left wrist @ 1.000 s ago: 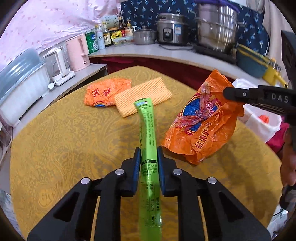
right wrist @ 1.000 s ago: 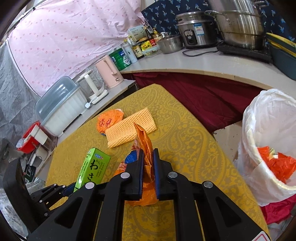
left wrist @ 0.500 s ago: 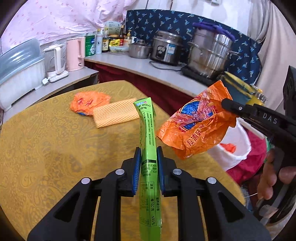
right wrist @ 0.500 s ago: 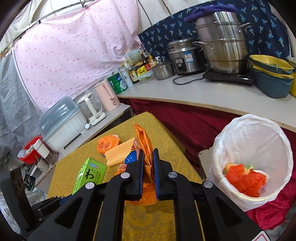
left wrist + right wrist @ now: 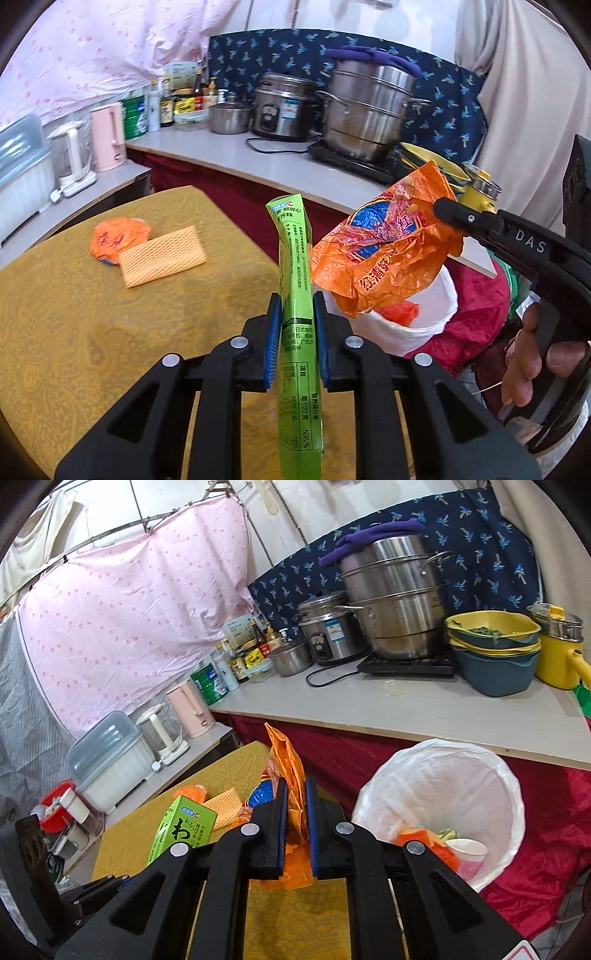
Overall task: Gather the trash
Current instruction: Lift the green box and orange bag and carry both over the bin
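My left gripper (image 5: 297, 306) is shut on a long green wasabi box (image 5: 295, 280), held up over the yellow table (image 5: 74, 325). The same green box (image 5: 186, 829) shows at lower left in the right wrist view. My right gripper (image 5: 296, 794) is shut on a crumpled orange snack bag (image 5: 286, 760); in the left wrist view that orange bag (image 5: 388, 251) hangs in the air just above the white-lined trash bin (image 5: 436, 317). The bin (image 5: 476, 775) stands beside the table and holds orange wrappers and a cup. A second orange wrapper (image 5: 118, 236) lies on the table.
A yellow-orange folded cloth (image 5: 162, 251) lies beside the wrapper on the table. Behind is a counter (image 5: 424, 709) with a steel steamer pot, rice cooker, bowls, bottles and a pink kettle (image 5: 107, 136). Red cloth (image 5: 554, 830) lies around the bin. A hand (image 5: 535, 365) grips the right tool.
Both grippers rose and swung right, away from the table's middle towards the bin. The orange bag left the tabletop and now hangs over the bin; the green box travelled along.
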`<state>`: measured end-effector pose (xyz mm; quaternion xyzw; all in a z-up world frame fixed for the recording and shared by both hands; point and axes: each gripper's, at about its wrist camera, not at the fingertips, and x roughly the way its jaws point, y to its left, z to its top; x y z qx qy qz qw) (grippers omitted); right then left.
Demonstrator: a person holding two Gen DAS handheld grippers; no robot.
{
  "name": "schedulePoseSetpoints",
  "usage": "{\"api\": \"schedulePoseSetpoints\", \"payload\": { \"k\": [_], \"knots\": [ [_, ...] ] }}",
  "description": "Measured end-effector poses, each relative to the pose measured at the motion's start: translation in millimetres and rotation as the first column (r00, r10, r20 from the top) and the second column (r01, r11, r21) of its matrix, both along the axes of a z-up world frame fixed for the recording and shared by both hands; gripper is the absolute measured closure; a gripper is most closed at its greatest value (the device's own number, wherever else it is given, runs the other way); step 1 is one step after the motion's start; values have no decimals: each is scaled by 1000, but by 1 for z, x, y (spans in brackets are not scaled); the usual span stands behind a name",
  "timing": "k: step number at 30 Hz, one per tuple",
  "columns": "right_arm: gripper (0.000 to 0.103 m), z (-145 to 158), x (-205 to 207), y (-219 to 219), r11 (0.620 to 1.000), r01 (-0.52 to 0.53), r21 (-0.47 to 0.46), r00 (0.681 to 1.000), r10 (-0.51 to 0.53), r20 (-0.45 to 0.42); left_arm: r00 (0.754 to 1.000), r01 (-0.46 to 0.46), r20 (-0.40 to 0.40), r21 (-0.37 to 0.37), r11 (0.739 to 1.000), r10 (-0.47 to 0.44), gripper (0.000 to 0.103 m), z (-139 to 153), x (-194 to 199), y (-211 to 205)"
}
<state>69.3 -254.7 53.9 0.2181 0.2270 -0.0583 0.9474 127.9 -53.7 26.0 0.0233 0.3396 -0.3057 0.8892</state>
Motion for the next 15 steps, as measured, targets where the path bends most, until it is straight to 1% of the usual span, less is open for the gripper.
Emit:
{"api": "schedulePoseSetpoints", "payload": {
  "k": [15],
  "knots": [
    [94,-10,-39,-71,992,126,29,992,-126,5,994,110,15,48,993,-111,86,3,-18,-78]
  ]
}}
